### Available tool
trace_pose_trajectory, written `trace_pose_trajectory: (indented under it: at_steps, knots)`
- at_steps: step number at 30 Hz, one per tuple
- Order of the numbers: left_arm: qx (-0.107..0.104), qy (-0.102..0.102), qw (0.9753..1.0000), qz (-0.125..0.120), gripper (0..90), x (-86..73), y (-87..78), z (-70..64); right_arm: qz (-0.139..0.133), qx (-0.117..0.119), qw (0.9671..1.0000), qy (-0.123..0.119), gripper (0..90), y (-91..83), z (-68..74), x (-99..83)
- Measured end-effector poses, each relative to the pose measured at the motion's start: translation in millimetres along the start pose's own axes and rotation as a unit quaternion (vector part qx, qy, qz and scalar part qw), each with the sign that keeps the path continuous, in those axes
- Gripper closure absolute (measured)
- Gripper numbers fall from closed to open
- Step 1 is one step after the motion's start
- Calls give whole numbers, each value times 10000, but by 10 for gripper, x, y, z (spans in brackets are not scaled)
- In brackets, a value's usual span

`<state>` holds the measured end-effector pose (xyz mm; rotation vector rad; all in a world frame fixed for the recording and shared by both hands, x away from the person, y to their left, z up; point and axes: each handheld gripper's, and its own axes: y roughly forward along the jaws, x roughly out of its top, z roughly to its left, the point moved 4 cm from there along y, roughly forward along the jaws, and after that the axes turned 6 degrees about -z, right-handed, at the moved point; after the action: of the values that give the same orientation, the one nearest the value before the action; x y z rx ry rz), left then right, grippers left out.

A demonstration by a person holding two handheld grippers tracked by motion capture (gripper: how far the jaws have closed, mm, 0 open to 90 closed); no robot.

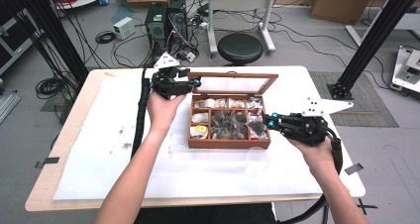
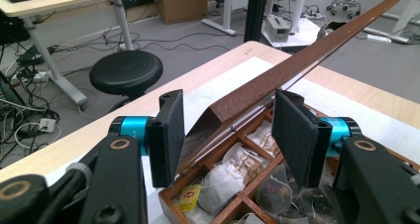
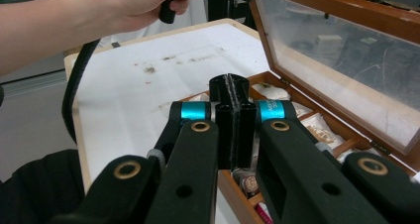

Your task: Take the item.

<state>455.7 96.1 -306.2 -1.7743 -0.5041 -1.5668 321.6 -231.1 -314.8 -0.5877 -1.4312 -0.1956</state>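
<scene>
A wooden tea box [image 1: 229, 144] with several compartments of tea bags [image 1: 229, 124] sits mid-table. Its glass lid [image 1: 233, 84] stands raised at the back. My left gripper [image 1: 194, 82] is at the lid's left corner. In the left gripper view it [image 2: 228, 135] is open, with the lid's wooden frame edge [image 2: 307, 60] running between the jaws without touching either pad. My right gripper [image 1: 267, 120] hovers at the box's right side. In the right gripper view it [image 3: 232, 85] is shut, jaws pressed together with nothing visible between them, above the box's near rim [image 3: 233, 184].
A clear glass cup [image 1: 257, 159] stands on the white table cover [image 1: 114, 135] just in front of the box's right corner. Behind the table are a black stool [image 1: 240, 48], computer towers [image 1: 166, 18] and floor cables. Black frame posts stand at both sides.
</scene>
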Motion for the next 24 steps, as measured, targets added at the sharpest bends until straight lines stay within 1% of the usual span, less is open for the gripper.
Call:
trace_pose_trajectory:
  at_steps: [3, 12, 19, 24]
  knots:
    - [-3, 22, 10000, 13, 467, 0, -3, 0, -6, 38, 10000, -16, 900, -28, 57, -33]
    - [3, -6, 10000, 4, 467, 0, 0, -3, 28, 148, 9999, -85, 900, -107, 212, -155]
    - [6, 14, 10000, 18, 467, 1, -3, -6, 93, 189, 9998, -35, 900, -144, 260, -307]
    - [3, 0, 10000, -2, 467, 1, 1, -4, 119, 205, 9997, 62, 900, -159, 273, -422]
